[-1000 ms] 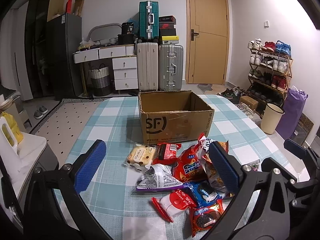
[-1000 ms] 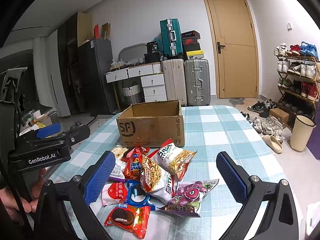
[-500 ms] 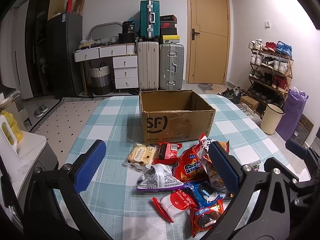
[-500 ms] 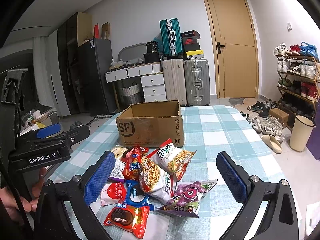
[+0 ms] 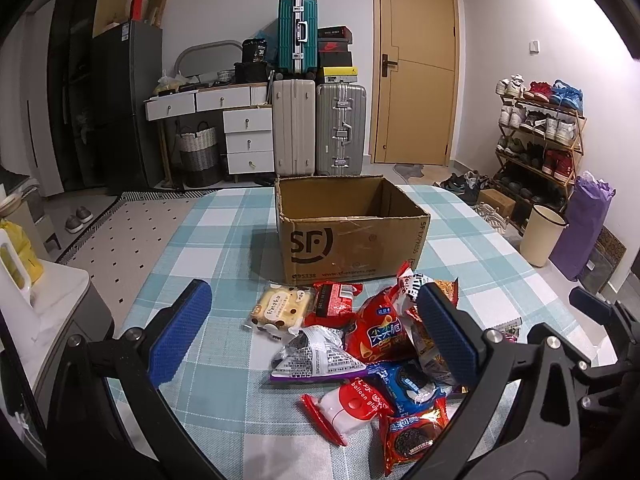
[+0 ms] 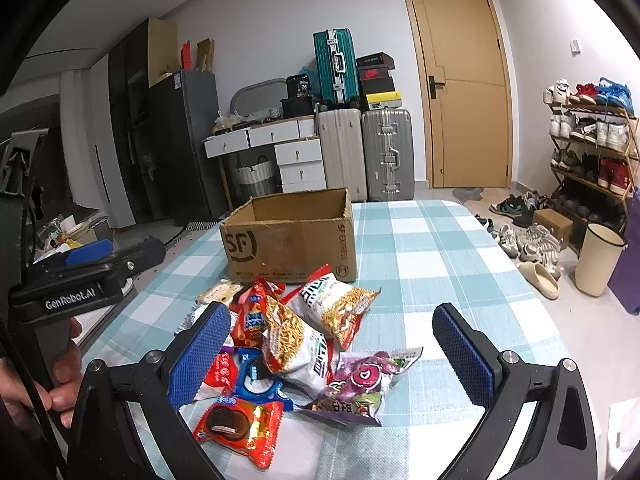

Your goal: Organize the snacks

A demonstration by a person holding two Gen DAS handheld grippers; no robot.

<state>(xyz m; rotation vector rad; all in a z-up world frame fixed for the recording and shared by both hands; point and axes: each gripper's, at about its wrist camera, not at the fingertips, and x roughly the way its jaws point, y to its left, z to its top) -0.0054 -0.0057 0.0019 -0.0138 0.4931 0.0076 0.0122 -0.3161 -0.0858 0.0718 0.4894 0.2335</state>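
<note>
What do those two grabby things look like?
Each tool is a black frame with silver screws and two fingers faced with bumpy blue pads: the left tool and the right tool. The left one's body has white "GenRobot.AI" lettering, and a bare hand holds it.

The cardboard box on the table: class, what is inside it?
The cardboard box is open-topped; only bare inner walls show, with no snack visible. Its front wall hides the floor, so whether it is empty cannot be told. The snack packets lie outside, in front.

Cardboard box (image 5: 352,236): "SF EXPRESS"; left tool (image 6: 86,286): "GenRobot.AI"
</note>
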